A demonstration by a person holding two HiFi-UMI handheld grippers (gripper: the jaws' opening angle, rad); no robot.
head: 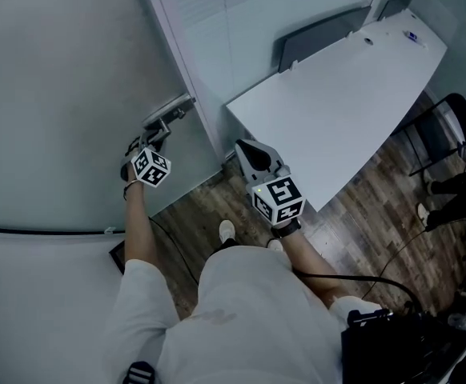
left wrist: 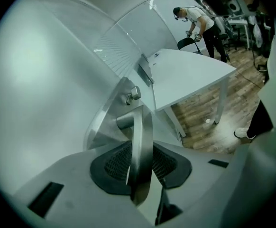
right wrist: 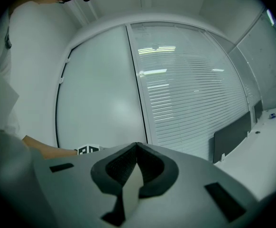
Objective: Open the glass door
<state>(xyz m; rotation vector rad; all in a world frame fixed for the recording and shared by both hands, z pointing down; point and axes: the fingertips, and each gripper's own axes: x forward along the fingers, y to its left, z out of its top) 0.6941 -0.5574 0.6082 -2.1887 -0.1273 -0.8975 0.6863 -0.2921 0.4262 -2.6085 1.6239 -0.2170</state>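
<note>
The left gripper point(head: 158, 133) is up at the glass door point(head: 73, 94), and its jaws are clamped on the metal lever handle point(left wrist: 141, 141). In the left gripper view the flat steel bar runs straight between the ribbed pads point(left wrist: 115, 163), which press it from both sides. The door fills the left of the head view as a frosted pane, and its handle sits on a steel plate at the pane's right edge, beside the pale frame. The right gripper point(head: 255, 155) hangs free over the wooden floor point(head: 361, 214), near the corner of the white table point(head: 337, 102). Its jaws are pressed together with nothing between them, pointing toward the slatted blinds point(right wrist: 190, 89) behind the glass wall. At the far end of the table another person point(left wrist: 200, 25) bends forward near a dark chair point(head: 445, 126)
</note>
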